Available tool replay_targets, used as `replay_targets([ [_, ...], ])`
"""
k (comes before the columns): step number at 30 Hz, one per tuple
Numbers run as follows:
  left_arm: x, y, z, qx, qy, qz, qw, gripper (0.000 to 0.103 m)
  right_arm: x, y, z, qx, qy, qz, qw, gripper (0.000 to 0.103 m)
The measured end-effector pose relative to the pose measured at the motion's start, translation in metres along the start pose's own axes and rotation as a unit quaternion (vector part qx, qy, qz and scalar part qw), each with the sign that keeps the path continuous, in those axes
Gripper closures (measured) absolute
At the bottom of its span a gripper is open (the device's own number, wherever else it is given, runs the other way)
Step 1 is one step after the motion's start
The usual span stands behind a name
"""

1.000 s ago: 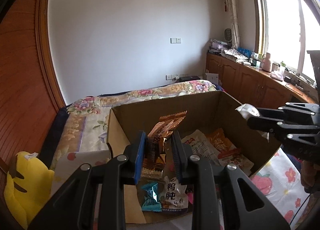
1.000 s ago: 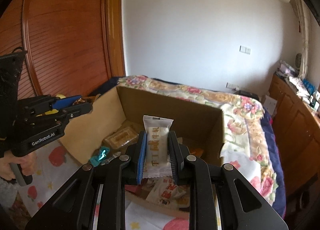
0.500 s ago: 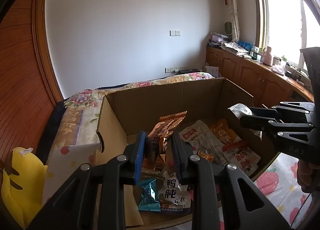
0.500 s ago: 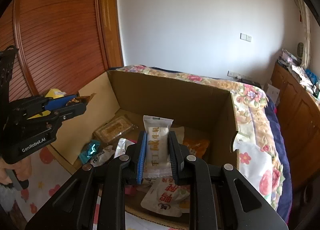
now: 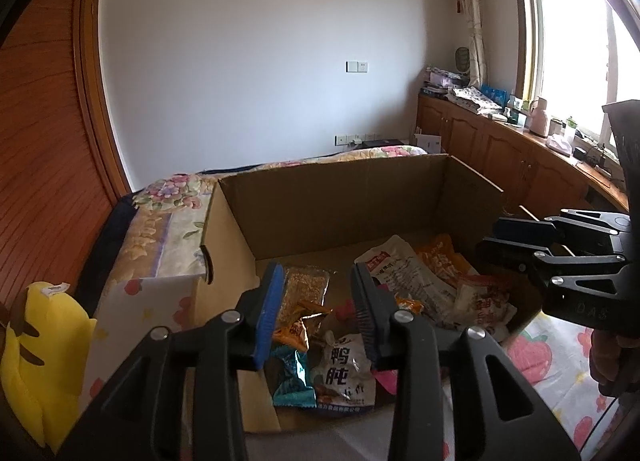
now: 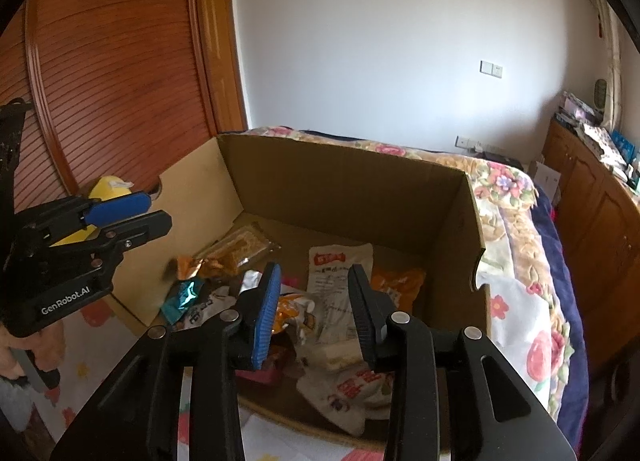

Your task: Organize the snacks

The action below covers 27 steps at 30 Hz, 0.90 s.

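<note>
Now both grippers' fingers (image 5: 267, 313) (image 6: 362, 309) are spreading apart, empty, above snack packets (image 5: 344, 371) lying in the cardboard box (image 5: 340, 201).

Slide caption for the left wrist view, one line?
Left gripper, jaws opening and empty, over a cardboard box of snack packets on a floral bed; right gripper alongside.

Left wrist view: camera sits just behind its own black jaws, facing forward and downward, close over the near edge of the open brown cardboard box (image 5: 340, 201). Right wrist view: same arrangement behind its own jaws, close over that box (image 6: 344, 189). Both views share the box interior ahead of the jaws and the floral-quilted bed (image 5: 168, 197) beyond; each shows the other gripper at its side.
</note>
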<state>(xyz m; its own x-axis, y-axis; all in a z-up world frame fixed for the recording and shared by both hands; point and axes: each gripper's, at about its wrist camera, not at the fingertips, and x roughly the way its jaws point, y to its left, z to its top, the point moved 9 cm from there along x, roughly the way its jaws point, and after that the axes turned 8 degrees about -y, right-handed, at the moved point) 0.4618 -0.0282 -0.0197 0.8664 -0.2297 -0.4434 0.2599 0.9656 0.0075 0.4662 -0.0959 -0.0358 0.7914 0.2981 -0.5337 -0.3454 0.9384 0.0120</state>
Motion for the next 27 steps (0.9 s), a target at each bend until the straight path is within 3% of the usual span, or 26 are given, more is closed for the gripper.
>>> replay_targets([
  [10,-0.066,-0.009,-0.009,-0.006,-0.021,0.018,0.9996,0.064,-0.064,0.015,-0.017,0.013,-0.031,-0.012,0.999,0.064],
  [22,-0.161,-0.029,-0.039,0.012,-0.052,0.045,0.9976,0.061,-0.161,0.037,-0.056,0.021,-0.065,-0.047,0.997,0.052],
  [27,-0.19,-0.038,-0.052,0.014,-0.063,0.052,0.9966,0.052,-0.191,0.044,-0.068,0.023,-0.073,-0.057,0.995,0.045],
])
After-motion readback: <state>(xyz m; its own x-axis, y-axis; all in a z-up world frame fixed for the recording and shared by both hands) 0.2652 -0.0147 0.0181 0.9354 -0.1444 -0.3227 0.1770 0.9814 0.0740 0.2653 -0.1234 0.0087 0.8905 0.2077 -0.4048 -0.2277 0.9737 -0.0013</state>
